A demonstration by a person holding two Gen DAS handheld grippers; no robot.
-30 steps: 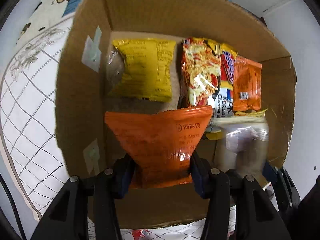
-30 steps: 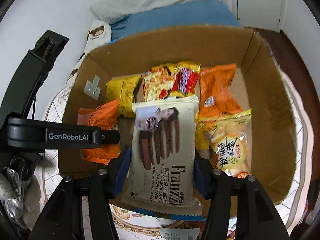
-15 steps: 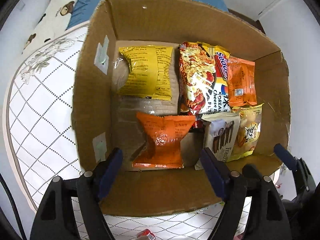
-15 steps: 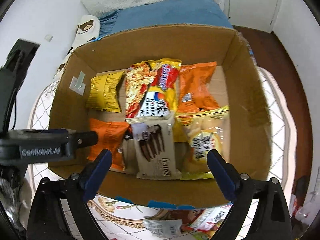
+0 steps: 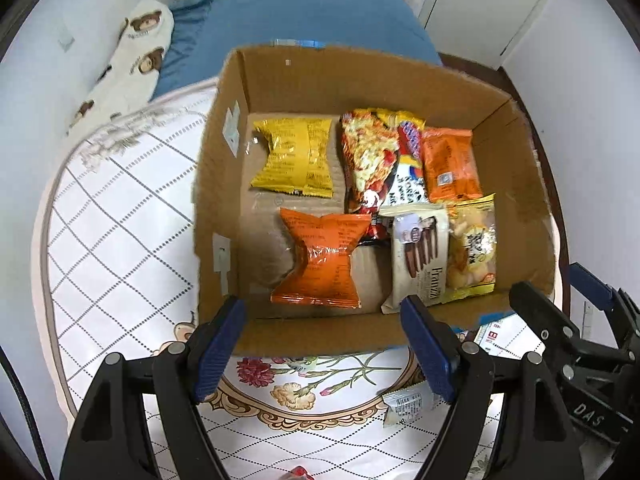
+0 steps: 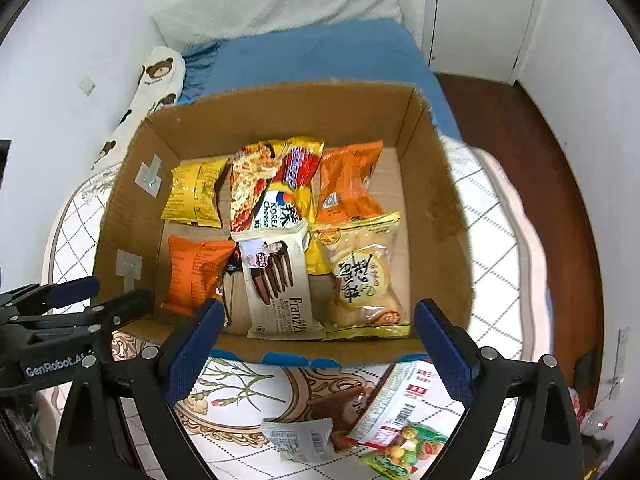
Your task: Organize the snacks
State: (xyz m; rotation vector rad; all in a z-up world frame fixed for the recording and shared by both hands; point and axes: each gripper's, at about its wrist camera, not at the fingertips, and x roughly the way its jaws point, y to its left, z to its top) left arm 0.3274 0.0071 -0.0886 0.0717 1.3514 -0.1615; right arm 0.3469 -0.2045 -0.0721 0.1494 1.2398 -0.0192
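An open cardboard box on the patterned table holds several snack packs. An orange pack lies at the box's front left. The white Franzzi wafer pack lies next to it. A yellow pack, a noodle pack, another orange pack and a pale bun pack fill the rest. My left gripper is open and empty, in front of the box. My right gripper is open and empty, also in front of the box.
Loose snacks lie on the table in front of the box: a small silver sachet, a white barcode pack and a colourful candy pack. A blue blanket and a bear-print cushion lie behind the box.
Both grippers opened and released their packs into the box: left dropped the orange pack, right the Franzzi pack. Both then pulled back and up, away from the box.
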